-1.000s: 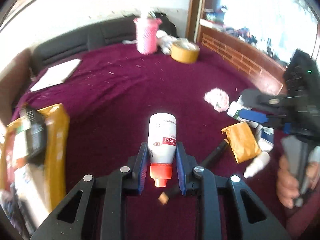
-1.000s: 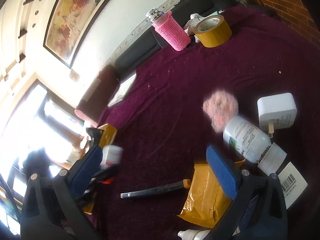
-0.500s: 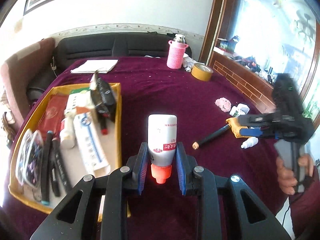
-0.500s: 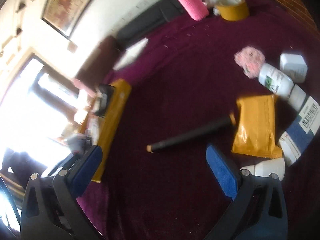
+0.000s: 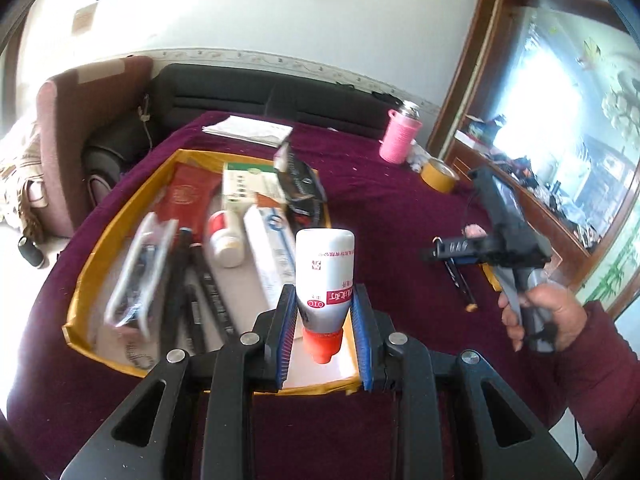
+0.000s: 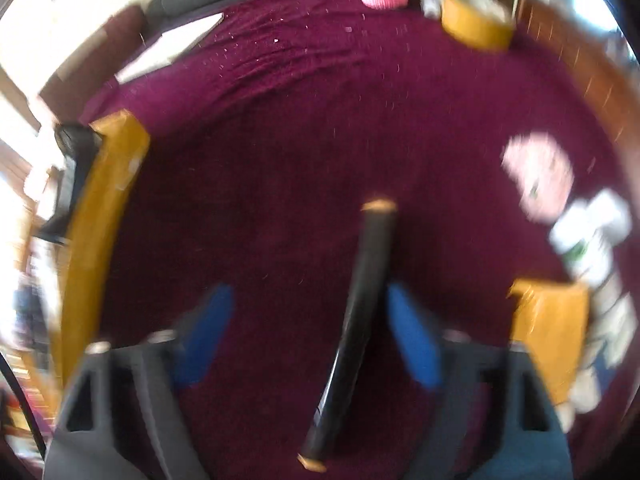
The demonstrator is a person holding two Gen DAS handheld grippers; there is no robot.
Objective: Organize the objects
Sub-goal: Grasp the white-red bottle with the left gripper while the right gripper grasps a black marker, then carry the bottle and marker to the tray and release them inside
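My left gripper (image 5: 324,292) is shut on a white bottle with a red cap (image 5: 324,264), gripping its neck with the cap toward the camera. It hangs over the near right corner of the yellow-rimmed tray (image 5: 120,216), which holds pens, boxes and tubes. My right gripper (image 6: 308,292) points steeply down at the maroon cloth. Its jaws are closing around a black pen with tan ends (image 6: 360,300). The pen lies between the blue pads (image 6: 412,340), close to the right one, and neither pad visibly presses on it. A hand (image 5: 548,316) holds that gripper.
At the table's far end stand a pink knit-covered flask (image 5: 400,140) and a roll of tan tape (image 5: 440,176), with papers (image 5: 248,130) at the far left. Right of the pen lie a yellow packet (image 6: 548,332), a pink fluffy thing (image 6: 536,168) and white bottles (image 6: 592,232).
The left gripper carried the bottle leftward from the open cloth to over the tray. The right gripper tipped down over the pen and its jaws narrowed around it.
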